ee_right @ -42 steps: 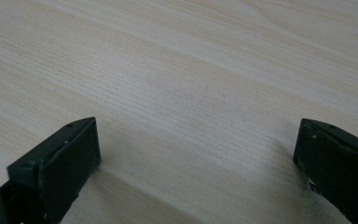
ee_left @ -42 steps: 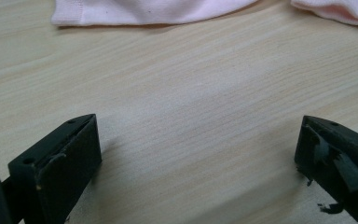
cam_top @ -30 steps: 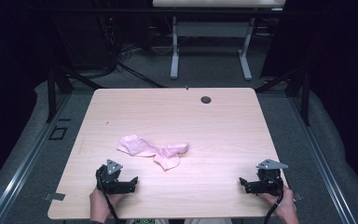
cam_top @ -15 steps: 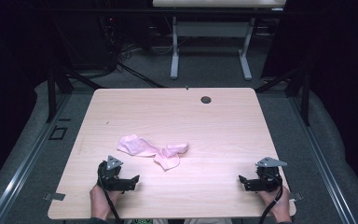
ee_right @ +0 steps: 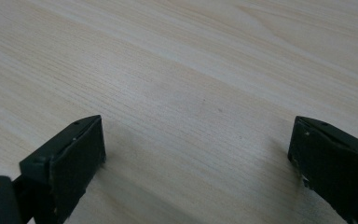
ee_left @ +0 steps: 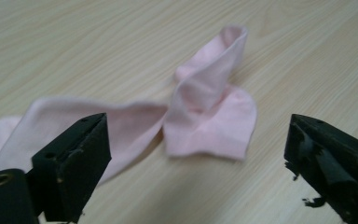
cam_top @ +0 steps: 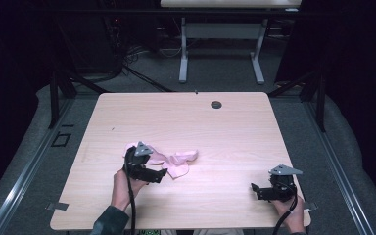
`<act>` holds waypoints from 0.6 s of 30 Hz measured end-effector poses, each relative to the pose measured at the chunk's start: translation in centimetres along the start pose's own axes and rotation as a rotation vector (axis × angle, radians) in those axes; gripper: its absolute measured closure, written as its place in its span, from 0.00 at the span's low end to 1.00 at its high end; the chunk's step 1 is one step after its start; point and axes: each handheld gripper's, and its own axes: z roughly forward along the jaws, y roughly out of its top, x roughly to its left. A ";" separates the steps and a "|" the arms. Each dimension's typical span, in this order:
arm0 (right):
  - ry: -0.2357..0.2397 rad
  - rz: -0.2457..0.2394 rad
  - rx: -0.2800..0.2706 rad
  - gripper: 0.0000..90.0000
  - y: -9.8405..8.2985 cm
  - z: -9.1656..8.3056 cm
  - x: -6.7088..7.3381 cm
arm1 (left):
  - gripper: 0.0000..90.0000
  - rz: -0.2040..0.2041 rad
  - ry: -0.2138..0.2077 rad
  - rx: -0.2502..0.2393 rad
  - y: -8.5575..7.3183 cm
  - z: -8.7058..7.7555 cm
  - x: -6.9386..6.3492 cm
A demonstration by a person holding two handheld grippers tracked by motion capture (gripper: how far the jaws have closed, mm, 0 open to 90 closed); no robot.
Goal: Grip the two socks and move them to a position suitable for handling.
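The left gripper (cam_top: 157,175) has moved forward to the pink cloth (ee_left: 205,112), fingers apart, just closing slightly, cloth ahead between them. The right gripper (cam_top: 255,190) rests, fingers apart over bare counter (ee_right: 191,70).

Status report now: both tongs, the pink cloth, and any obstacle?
Left tongs open, just closing slightly, above pink cloth, nothing gripped. Right tongs open over bare table. No obstacle.

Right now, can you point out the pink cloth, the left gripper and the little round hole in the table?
pink cloth (ee_left: 209,116), left gripper view, its folded middle.
left gripper (cam_top: 157,175), high view, between its jaw tips.
hole (cam_top: 216,104), high view, its dark centre.
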 end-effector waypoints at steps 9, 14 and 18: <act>-0.012 0.016 -0.014 0.07 -0.1 0.0 0.0 | 0.23 0.080 -0.044 0.092 3.9 4.8 -1.6; -0.016 0.021 -0.017 0.08 -0.1 -0.1 0.0 | 0.31 0.089 -0.032 0.163 4.0 6.9 -1.8; -0.017 0.022 -0.016 0.09 -0.1 -0.1 0.0 | 0.39 0.103 -0.013 0.206 3.7 7.9 -2.0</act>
